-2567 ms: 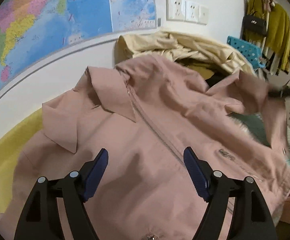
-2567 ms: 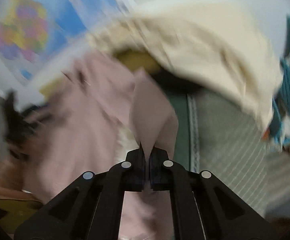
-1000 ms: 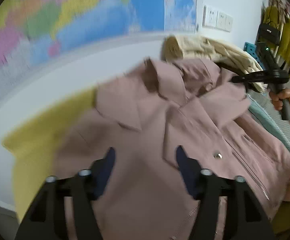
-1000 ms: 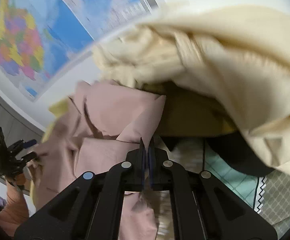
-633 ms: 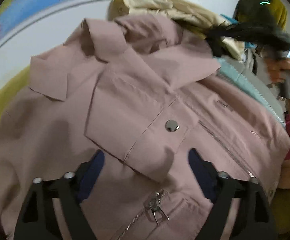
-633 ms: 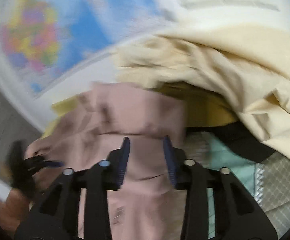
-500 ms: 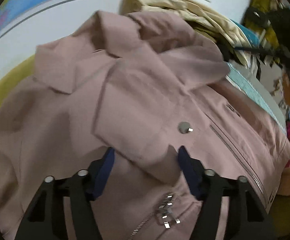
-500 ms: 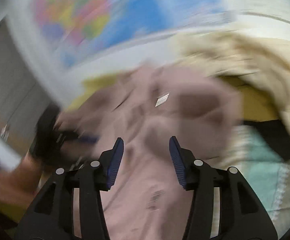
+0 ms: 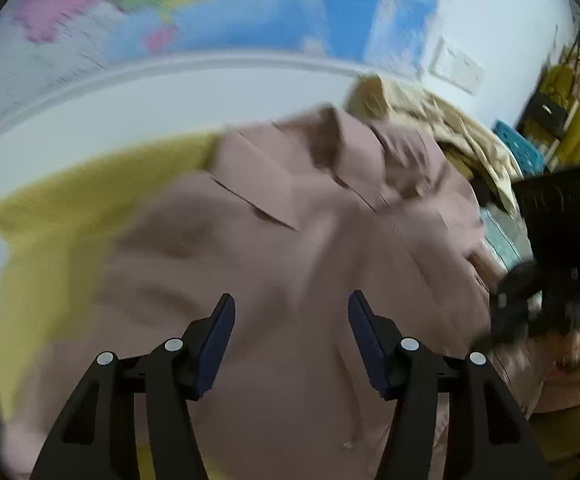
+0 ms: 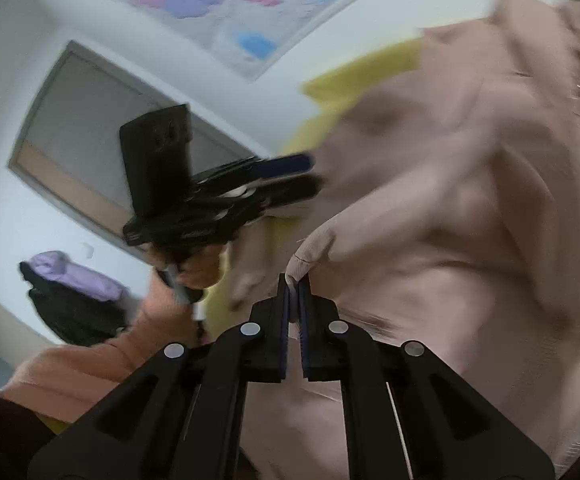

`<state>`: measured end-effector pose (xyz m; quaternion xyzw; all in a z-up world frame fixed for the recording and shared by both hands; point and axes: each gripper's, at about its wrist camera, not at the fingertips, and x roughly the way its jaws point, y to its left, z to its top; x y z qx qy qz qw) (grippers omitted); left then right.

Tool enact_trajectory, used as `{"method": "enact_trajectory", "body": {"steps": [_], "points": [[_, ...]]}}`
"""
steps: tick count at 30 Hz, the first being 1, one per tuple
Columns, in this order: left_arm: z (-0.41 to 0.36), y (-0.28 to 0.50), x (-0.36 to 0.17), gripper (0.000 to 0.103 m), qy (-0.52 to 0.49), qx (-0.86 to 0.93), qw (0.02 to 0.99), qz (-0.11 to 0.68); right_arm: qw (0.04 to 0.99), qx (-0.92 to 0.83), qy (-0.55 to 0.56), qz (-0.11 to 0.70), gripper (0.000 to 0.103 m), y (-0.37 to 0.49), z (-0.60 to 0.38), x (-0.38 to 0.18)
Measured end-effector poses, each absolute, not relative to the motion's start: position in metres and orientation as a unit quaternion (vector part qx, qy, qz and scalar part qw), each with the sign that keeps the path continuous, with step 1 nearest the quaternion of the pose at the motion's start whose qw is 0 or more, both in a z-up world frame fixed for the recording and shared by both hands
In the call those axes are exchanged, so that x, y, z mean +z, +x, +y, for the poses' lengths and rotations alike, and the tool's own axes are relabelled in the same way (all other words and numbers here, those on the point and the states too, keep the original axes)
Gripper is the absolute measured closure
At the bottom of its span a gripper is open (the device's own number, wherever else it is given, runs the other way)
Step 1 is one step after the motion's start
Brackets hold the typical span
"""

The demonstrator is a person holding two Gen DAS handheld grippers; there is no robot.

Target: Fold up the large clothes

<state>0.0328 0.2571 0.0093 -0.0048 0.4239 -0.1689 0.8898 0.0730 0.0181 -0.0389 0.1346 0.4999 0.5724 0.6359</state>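
Right hand-held gripper (image 10: 293,280): jaws just reopened, then closed, now pinching the pink jacket's (image 9: 309,240) cuff (image 10: 309,246).
Left hand-held gripper (image 9: 290,312): apart, empty above jacket.
Meaning: sleeve fold likely next.

The left gripper (image 9: 290,312), black with dark blue pads, hangs with its jaws apart above a dusty-pink zip-front jacket (image 9: 290,240); nothing sits between the pads. The jacket lies collar-up over a yellow cloth (image 9: 70,208), against a white wall bearing a coloured world map (image 9: 210,4). Beyond the collar rests a heap of cream fabric (image 9: 429,116). At the right edge, blurred, the black right gripper (image 9: 545,288) sits by the jacket's side, above a peach sleeve (image 9: 577,372).
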Motion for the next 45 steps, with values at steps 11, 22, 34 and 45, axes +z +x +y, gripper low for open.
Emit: {"method": "enact_trajectory", "body": {"steps": [11,22,34,45], "points": [[0.219,-0.007,-0.018,0.015,0.041,-0.25,0.858,0.447,0.691,0.504,0.041,0.517,0.056,0.072,-0.019,-0.033],[0.171,-0.001,-0.069,0.058,0.138,-0.245,0.834,0.474,0.841,0.288,-0.006,0.458,0.042,0.168,-0.092,-0.026],[0.293,0.046,-0.014,0.075,0.099,-0.012,0.89,0.446,0.821,0.263,-0.159,0.481,0.095,0.16,-0.091,-0.065],[0.267,0.038,-0.025,0.024,0.047,-0.112,0.892,0.436,0.835,0.352,-0.11,0.408,0.042,0.116,-0.085,-0.013]]}}
